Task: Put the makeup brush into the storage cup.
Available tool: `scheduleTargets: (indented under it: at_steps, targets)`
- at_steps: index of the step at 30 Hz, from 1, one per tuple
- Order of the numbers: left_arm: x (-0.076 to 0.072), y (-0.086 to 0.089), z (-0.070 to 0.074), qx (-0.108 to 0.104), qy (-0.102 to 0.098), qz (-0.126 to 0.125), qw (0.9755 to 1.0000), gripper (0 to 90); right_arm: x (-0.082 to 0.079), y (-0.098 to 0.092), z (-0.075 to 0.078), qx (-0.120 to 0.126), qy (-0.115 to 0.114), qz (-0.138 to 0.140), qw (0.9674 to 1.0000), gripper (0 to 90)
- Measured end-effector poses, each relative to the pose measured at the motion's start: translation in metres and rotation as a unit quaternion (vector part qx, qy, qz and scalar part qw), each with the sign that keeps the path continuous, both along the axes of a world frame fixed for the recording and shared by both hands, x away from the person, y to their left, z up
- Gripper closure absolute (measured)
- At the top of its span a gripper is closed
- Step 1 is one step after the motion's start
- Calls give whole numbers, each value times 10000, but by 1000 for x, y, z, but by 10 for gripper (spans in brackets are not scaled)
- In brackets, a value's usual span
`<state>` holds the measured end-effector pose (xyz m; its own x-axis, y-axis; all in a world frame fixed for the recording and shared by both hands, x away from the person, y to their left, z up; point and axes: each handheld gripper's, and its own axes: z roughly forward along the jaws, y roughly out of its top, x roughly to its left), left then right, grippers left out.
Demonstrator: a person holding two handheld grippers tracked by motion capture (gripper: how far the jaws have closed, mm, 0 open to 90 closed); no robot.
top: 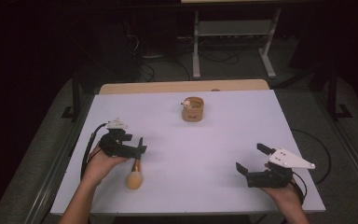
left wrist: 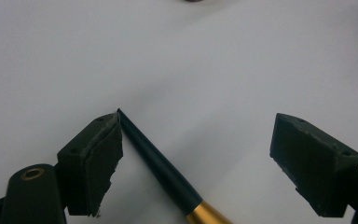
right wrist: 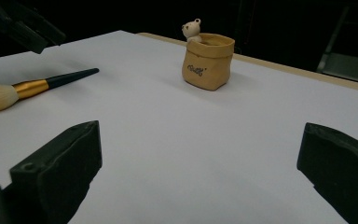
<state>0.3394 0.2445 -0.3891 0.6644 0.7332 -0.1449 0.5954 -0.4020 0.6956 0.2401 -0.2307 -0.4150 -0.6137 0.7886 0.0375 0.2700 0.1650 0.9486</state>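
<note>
Left gripper view: left gripper [left wrist: 196, 140] jaws spread, straddling makeup brush [left wrist: 161, 163] lying flat on table [top: 214, 140]. Judged light, stiff, slick handle, soft head; grip at gold ferrule [left wrist: 207, 215]. Right gripper [top: 256, 161] spread, idle.

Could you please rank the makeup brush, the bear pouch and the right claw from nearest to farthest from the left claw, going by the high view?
1. Makeup brush: lying right at the left claw, its dark handle between the open jaws.
2. Bear pouch: farther back, near the table's middle.
3. Right claw: across the table at the front right.
</note>
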Motion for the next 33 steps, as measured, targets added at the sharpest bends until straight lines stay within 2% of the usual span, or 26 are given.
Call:
scheduleTargets:
  at_steps: [3, 9, 14, 20, 23, 24, 31, 33]
  targets:
    - [1, 0, -2, 131, 109, 12, 9999, 168, 0, 0, 0, 2, 5, -1, 10000, 0]
    - [2, -1, -3, 146, 255, 9, 9996, 195, 0, 0, 0, -1, 5, 1, 10000, 0]
    - [3, -2, -6, 264, 434, 38, 9987, 212, 0, 0, 0, -14, -9, 10, 10000, 0]
    - [3, -4, -9, 452, 561, 73, 9974, 229, 1, 0, -1, -15, -6, 21, 10000, 0]
    - [4, -4, -9, 469, 582, 88, 9972, 237, 1, 0, -1, -15, -7, 22, 10000, 0]
    - [5, -4, -11, 565, 634, 68, 9964, 242, 1, 0, -1, -14, -9, 23, 10000, 0]
    - [6, -3, -13, 638, 769, 136, 9949, 276, 2, 0, -1, -21, -26, 42, 10000, 0]
    - [6, -3, -14, 677, 784, 152, 9945, 284, 1, 0, -2, -1, 41, 33, 10000, 0]
